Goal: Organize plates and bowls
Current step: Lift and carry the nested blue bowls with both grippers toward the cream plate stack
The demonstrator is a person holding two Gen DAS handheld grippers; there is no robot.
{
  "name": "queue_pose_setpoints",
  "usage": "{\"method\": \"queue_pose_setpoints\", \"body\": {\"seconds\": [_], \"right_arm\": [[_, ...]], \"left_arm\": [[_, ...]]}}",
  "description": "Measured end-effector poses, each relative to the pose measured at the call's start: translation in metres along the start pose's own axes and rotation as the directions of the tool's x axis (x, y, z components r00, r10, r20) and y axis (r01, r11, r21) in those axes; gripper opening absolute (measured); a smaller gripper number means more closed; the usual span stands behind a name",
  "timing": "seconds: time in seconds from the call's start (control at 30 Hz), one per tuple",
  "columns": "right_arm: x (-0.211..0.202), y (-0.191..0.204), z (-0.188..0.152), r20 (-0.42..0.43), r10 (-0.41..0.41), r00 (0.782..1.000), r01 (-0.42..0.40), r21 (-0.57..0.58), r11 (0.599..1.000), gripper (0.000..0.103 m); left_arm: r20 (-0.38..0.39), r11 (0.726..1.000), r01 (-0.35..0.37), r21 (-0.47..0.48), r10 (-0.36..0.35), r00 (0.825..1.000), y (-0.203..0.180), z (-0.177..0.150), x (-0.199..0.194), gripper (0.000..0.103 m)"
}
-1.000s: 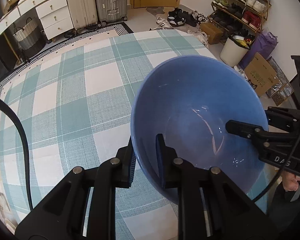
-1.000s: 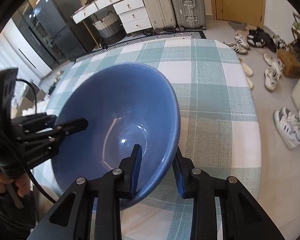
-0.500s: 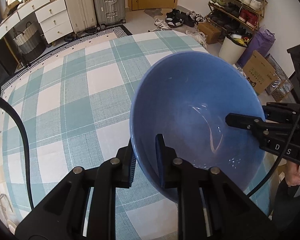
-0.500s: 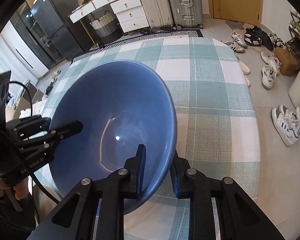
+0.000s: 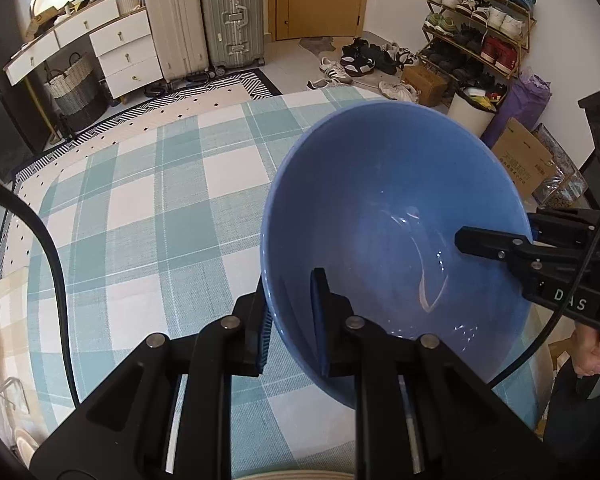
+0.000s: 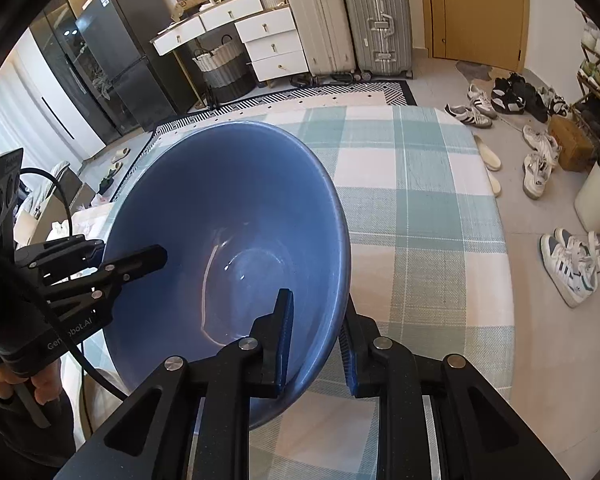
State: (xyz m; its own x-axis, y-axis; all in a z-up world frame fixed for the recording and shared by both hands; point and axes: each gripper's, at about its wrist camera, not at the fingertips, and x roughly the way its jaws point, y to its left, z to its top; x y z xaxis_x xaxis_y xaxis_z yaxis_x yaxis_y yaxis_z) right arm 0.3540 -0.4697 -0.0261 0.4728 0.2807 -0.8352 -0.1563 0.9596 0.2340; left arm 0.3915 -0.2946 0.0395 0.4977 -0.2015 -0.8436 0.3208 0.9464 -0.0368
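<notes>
While both claws pinch it from opposite sides, the blue bowl [image 5: 384, 216] hangs tilted above the table with the teal-and-white checked cloth [image 5: 140, 240].

Left gripper [image 5: 290, 320]: pressed onto the bowl's rim at its 8 o'clock in the left wrist view, one pad inside the wall, one outside.

Right gripper [image 6: 314, 336]: clamped on the rim at 5 o'clock in the right wrist view, inner pad against the glazed inside, outer pad behind the wall; its jaws have just been closing, the bowl wall between them.

Bowl interior: empty, glossy, light streaks near the base.

Surroundings, left wrist view: two suitcases [image 5: 204, 20] at 12 o'clock, white drawer unit [image 5: 116, 52] at 11, shoe rack [image 5: 480, 20] at 1, white bin [image 5: 470, 114] at 2.
</notes>
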Motion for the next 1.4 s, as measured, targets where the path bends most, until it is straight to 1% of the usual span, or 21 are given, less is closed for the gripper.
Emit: {"method": "queue_pose_setpoints", "body": {"seconds": [0.4, 0.47, 0.93, 1.03, 1.4], "right_arm": [[-0.033, 0.046, -0.012, 0.034, 0.015, 0.999, -0.013, -0.046, 0.999, 0.022], [-0.037, 0.055, -0.015, 0.034, 0.017, 0.999, -0.015, -0.062, 0.998, 0.022], [-0.054, 0.099, -0.041, 0.037, 0.051, 0.998, -0.046, -0.122, 0.991, 0.022], [-0.058, 0.109, -0.045, 0.041, 0.053, 0.998, -0.047, -0.138, 0.989, 0.022], [-0.073, 0.142, -0.065, 0.047, 0.069, 0.996, -0.059, -0.194, 0.979, 0.022]], "left_arm": [[0.066, 0.998, -0.048, -0.039, 0.051, 0.996, 0.015, -0.037, -0.069, 0.014], [0.072, 0.997, -0.052, -0.054, 0.056, 0.996, 0.019, -0.043, -0.078, 0.014], [0.097, 0.991, -0.100, -0.085, 0.108, 0.989, 0.028, -0.095, -0.145, 0.014], [0.104, 0.990, -0.106, -0.095, 0.116, 0.988, 0.031, -0.103, -0.155, 0.014], [0.130, 0.982, -0.138, -0.133, 0.155, 0.979, 0.034, -0.150, -0.204, 0.014]]}}
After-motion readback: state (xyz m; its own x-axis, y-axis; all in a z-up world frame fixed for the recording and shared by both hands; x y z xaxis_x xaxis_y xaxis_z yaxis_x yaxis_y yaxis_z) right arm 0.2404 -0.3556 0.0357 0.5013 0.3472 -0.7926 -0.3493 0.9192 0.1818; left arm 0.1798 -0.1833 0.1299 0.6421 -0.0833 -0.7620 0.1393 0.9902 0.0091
